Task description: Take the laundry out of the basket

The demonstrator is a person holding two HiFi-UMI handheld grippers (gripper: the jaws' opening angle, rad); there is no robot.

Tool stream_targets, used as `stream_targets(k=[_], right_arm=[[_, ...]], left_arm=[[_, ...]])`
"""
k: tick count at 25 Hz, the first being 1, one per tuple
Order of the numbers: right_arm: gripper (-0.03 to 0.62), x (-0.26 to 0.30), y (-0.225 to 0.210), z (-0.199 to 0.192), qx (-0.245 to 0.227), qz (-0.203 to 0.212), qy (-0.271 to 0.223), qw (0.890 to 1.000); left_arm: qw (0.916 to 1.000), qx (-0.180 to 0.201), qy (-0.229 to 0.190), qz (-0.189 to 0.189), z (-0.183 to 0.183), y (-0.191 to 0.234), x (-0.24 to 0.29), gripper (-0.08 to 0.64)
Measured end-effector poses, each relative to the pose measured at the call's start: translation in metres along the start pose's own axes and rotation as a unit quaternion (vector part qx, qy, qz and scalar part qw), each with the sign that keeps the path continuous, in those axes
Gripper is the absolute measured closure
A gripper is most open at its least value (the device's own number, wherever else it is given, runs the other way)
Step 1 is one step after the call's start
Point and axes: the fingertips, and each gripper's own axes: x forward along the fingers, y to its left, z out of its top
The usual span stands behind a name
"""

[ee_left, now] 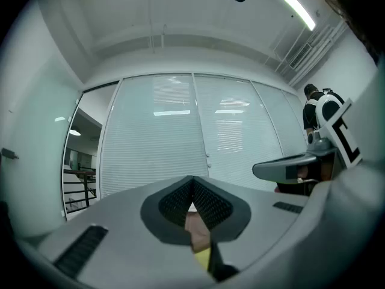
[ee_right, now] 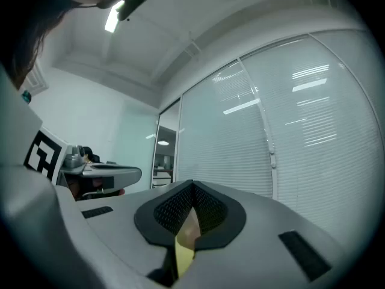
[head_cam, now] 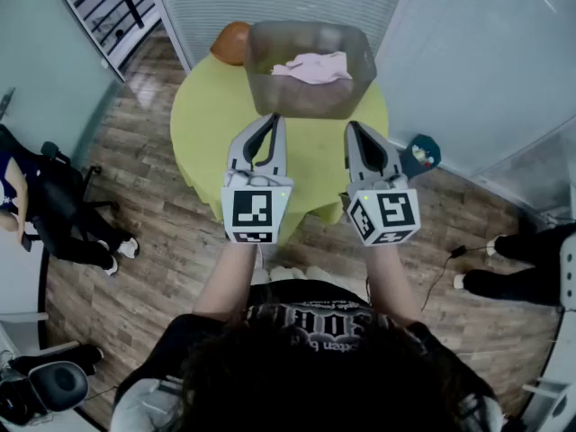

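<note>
A translucent grey basket (head_cam: 310, 68) stands at the far side of a round yellow-green table (head_cam: 211, 138), with pink laundry (head_cam: 313, 67) lying inside it. My left gripper (head_cam: 273, 119) and right gripper (head_cam: 351, 128) hover side by side over the table, just short of the basket's near wall. Both point roughly level and hold nothing. In the left gripper view the ribbed pads (ee_left: 207, 200) meet at their tips, shut. The right gripper view shows its pads (ee_right: 204, 206) closed together the same way.
An orange round object (head_cam: 232, 41) sits behind the basket's left corner. A teal item (head_cam: 420, 154) lies at the table's right edge. People sit at the left (head_cam: 54, 214) and right (head_cam: 517, 264) on the wood floor. Glass walls with blinds (ee_left: 180, 131) stand ahead.
</note>
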Motion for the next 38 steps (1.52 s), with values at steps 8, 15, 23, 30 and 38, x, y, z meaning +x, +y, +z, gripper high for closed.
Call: stream_targets(k=[8,15,23,30,38], right_arm=[[0.565,0.009,-0.001,-0.001,0.007,0.003,-0.003,1.000],[0.563,0.014,0.000,-0.003,0.012,0.002,-0.002,1.000],[0.563,0.024,0.001,-0.012,0.012,0.003,0.004,1.000],[0.563,0.031,0.010,-0.014,0.009,0.003,0.008,1.000],[0.563,0.043,0.010,-0.015,0.008,0.004,0.010,1.000]], left_arm=[[0.9999,-0.013,-0.005,-0.010,-0.002,0.003,0.005,0.561],[0.9996,-0.014,-0.005,-0.024,-0.002,0.003,0.005,0.561],[0.9993,-0.015,-0.004,-0.034,-0.007,0.012,0.008,0.561],[0.9991,-0.011,-0.005,-0.041,-0.010,0.021,0.007,0.561],[0.9991,-0.016,-0.007,-0.040,-0.011,0.029,0.019,0.561]])
